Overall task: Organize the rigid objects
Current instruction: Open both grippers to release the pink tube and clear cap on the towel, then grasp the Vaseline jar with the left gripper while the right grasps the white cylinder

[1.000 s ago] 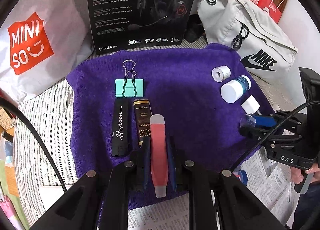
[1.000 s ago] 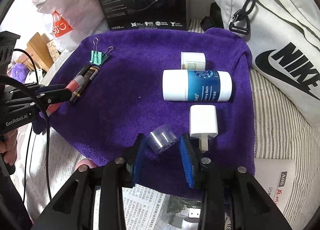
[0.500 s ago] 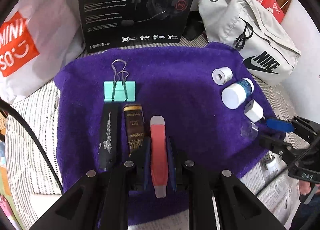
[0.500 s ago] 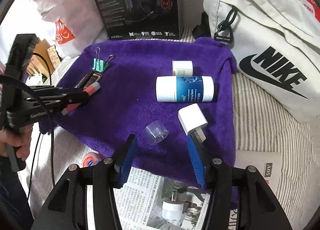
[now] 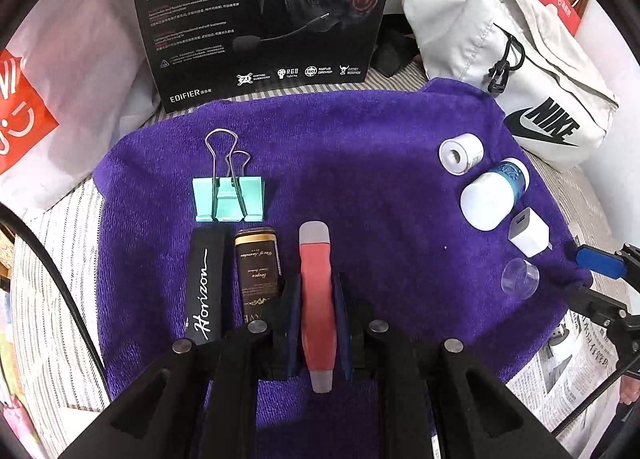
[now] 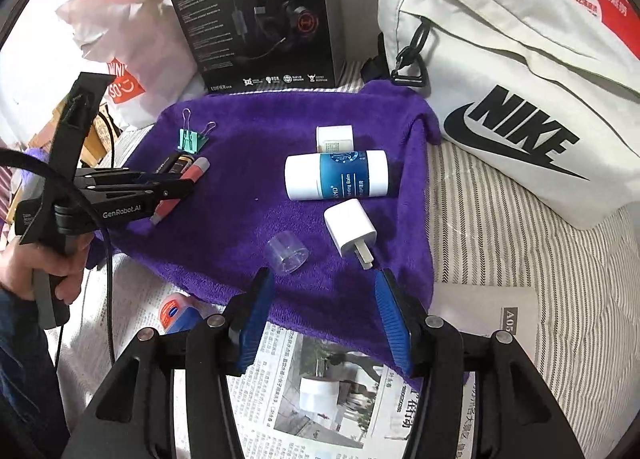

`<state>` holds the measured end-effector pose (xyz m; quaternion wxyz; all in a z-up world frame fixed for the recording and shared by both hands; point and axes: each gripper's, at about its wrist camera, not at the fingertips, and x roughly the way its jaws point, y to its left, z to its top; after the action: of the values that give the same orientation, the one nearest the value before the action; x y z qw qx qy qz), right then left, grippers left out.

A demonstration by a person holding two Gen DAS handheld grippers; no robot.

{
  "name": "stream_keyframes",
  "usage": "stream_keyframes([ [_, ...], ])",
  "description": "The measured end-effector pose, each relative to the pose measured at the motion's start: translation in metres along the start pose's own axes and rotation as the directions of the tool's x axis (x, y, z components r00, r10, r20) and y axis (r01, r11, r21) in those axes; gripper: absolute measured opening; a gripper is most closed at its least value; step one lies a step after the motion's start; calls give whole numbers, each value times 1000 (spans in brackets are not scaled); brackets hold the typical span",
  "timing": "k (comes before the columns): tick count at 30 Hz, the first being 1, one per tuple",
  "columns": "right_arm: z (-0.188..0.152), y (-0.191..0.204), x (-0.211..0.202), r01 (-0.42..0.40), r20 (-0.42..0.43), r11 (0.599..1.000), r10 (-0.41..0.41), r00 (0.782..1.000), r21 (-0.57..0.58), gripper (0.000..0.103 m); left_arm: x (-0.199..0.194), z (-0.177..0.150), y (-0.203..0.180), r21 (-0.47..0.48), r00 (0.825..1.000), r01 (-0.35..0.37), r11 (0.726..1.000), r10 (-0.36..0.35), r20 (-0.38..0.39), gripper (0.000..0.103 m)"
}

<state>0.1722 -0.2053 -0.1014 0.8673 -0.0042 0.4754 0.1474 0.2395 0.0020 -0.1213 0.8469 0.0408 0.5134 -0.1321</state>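
Pinching the red lip balm tube lengthwise, w/ its long axis parallel to the gold tube just beside it on the purple towel, left gripper jaws are clamped, while right gripper jaws stand spread, empty, nearest the clear cap.

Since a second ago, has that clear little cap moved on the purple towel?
Yes. The clear cap has been let go and now lies on the purple towel beside the white charger, ahead of the open right gripper.
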Motion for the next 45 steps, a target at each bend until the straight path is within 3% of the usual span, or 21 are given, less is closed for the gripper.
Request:
stream_keyframes([
  [16, -24, 5, -30, 7, 35, 1000, -8, 999, 8, 52, -8, -18, -11, -5, 1000, -12, 1000, 12, 6, 38],
  [22, -35, 5, -42, 0, 52, 1000, -1, 999, 21, 53, -16, -27, -14, 1, 998, -70, 998, 70, -6, 39],
  [32, -54, 4, -48, 0, 46, 1000, -1, 999, 29, 53, -73, -65, -28, 13, 994, -87, 996, 86, 74, 41],
  [38, -66, -2, -56, 22, 61, 999, -24, 998, 45, 54, -99, -89, -47, 37, 994, 1, 999, -5, 110, 41],
  [45, -77, -10, -71, 49, 84, 997, -54, 995, 62, 58, -79, -106, -77, 98, 996, 59, 993, -65, 57, 42],
])
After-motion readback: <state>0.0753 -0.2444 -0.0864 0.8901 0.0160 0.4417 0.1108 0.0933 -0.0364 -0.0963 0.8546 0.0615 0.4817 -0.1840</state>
